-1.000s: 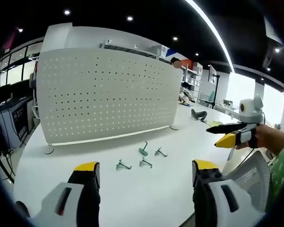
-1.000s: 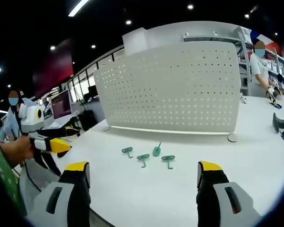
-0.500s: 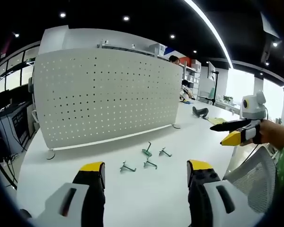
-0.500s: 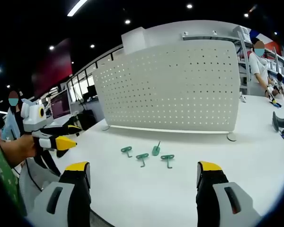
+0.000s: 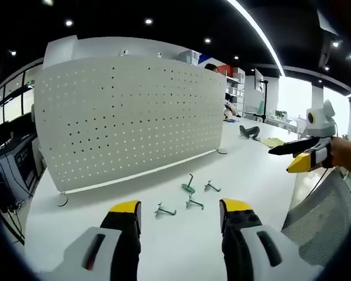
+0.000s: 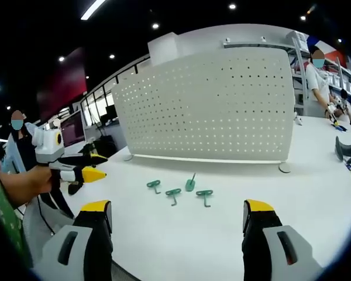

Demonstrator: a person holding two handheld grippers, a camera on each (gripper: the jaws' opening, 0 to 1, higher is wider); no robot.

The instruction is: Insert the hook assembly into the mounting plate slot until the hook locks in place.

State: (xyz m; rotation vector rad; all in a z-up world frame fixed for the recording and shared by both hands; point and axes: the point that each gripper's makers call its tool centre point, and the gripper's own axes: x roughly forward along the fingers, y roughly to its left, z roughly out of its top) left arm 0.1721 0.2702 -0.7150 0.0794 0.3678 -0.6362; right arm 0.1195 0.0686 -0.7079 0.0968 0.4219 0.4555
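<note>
Holding my left tongs (image 5: pixel 177 213) low over the near edge of the white tabletop (image 5: pixel 245 170), I keep the two yellow tips spread wide with nothing between them. My right tongs (image 6: pixel 178 213) are spread wide too, and they pinch nothing.

Four small green hooks (image 5: pixel 189 188) lie near the middle of the tabletop, close together but not touching. One stands up a bit and the others lie flat. In the right gripper view I see the same green hooks (image 6: pixel 190 184) just ahead of my tips.

Behind the hooks, the big white board with holes (image 5: pixel 126 117) stands upright on little round feet, along the far side of the tabletop. No hook is in the board yet.
</note>
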